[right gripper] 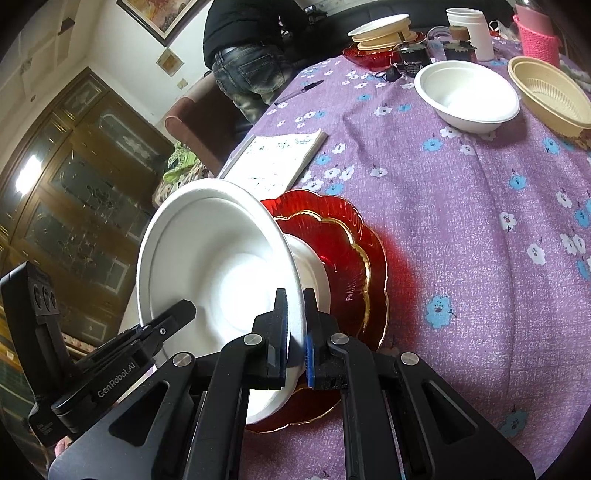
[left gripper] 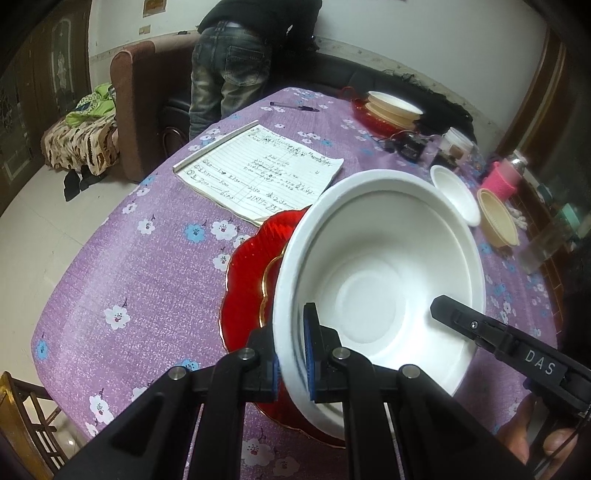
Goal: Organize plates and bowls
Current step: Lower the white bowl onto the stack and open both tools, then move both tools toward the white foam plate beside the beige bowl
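A: Start at the grippers. What do they hold?

B: The left gripper [left gripper: 293, 354] is pinched on the rim of the big white moulded-pulp bowl [left gripper: 380, 273], low centre in the left wrist view. The right gripper [right gripper: 295, 332] is clamped on the opposite edge of the same bowl [right gripper: 207, 258], so both hold it, tilted on its side above the red scalloped glass plates [right gripper: 351, 258].

A: How will it handle?

B: I judge it very light and a little flexible. The thin rim could crease under a hard squeeze, so the rim, gripped gently, looks like the right place. The glass plates beneath look heavy, slick and breakable.

A: Counts?

B: 2 red plates stacked under it, as far as I can tell. To the upper right on the purple flowered tablecloth [right gripper: 461, 221]: 1 smaller white pulp bowl [right gripper: 467, 96] and 1 beige ribbed plastic bowl [right gripper: 550, 96]. At the far edge, a stack of cream bowls on another red dish [right gripper: 380, 27]; its count is unclear.
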`<act>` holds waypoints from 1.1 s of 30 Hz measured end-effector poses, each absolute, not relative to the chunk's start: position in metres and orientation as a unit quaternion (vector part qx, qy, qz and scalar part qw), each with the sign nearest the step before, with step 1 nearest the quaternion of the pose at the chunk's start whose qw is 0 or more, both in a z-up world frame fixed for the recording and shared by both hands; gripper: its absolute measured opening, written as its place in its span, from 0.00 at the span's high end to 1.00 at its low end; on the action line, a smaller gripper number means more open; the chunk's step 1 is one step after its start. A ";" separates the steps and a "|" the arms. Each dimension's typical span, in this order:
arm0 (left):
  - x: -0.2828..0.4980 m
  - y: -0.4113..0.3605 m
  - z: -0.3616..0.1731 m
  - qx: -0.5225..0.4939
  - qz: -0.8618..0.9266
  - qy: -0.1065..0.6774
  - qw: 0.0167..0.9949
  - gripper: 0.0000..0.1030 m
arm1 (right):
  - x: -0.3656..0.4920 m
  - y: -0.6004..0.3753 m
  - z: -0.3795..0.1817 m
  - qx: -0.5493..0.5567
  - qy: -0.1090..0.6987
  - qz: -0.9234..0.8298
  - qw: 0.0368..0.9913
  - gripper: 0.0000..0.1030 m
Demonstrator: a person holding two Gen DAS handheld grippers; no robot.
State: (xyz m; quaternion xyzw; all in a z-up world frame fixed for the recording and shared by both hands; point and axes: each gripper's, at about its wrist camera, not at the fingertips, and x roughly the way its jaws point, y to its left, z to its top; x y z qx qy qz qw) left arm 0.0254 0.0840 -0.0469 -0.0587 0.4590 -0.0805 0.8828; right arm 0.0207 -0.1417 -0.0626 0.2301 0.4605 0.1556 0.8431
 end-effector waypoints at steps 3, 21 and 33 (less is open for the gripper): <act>0.026 0.085 -0.049 -0.055 -0.077 0.463 0.881 0.91 | 0.021 -0.141 -0.064 0.230 0.463 0.156 0.842 0.93; 0.003 0.086 -0.034 0.022 -0.019 0.416 0.909 0.38 | -0.001 -0.193 -0.056 0.261 0.346 0.134 0.891 0.48; -0.005 0.068 -0.012 0.008 -0.006 0.347 0.938 0.23 | 0.004 -0.244 -0.081 0.323 0.319 0.062 0.889 0.45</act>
